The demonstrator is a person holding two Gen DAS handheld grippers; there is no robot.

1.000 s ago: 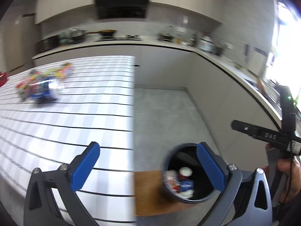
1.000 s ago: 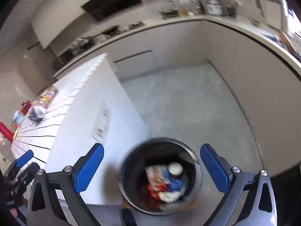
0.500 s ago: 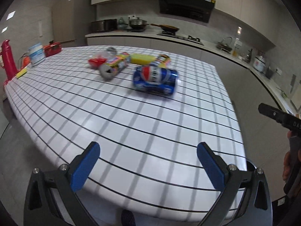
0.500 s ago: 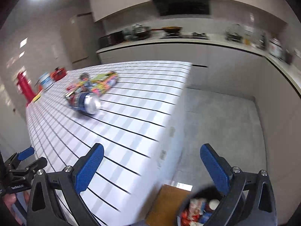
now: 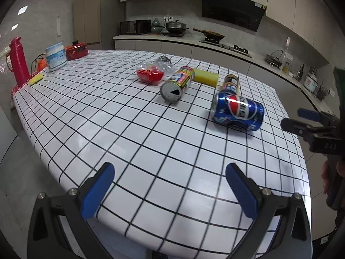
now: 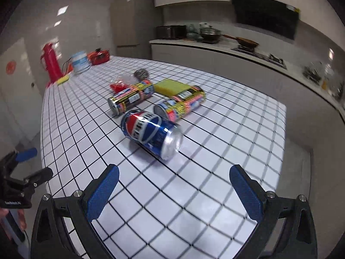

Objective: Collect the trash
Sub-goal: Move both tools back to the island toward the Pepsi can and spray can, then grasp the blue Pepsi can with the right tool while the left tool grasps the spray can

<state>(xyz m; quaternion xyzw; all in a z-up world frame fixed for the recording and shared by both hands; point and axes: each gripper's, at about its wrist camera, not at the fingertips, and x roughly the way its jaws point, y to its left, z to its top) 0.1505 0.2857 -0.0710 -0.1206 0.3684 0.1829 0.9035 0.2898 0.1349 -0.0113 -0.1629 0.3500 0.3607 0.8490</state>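
Above the checked table [image 5: 151,151], both tools, left [image 5: 170,185] and right [image 6: 172,187], gape empty near the blue can [image 6: 151,132].

Pepsi can [image 5: 237,113] lying on table [image 5: 107,116], two cans [image 5: 177,83] behind it, sponge [image 5: 205,77] farther back

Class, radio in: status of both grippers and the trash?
Left gripper open, empty. Right gripper open, empty. Blue can lying nearest, unobstructed.
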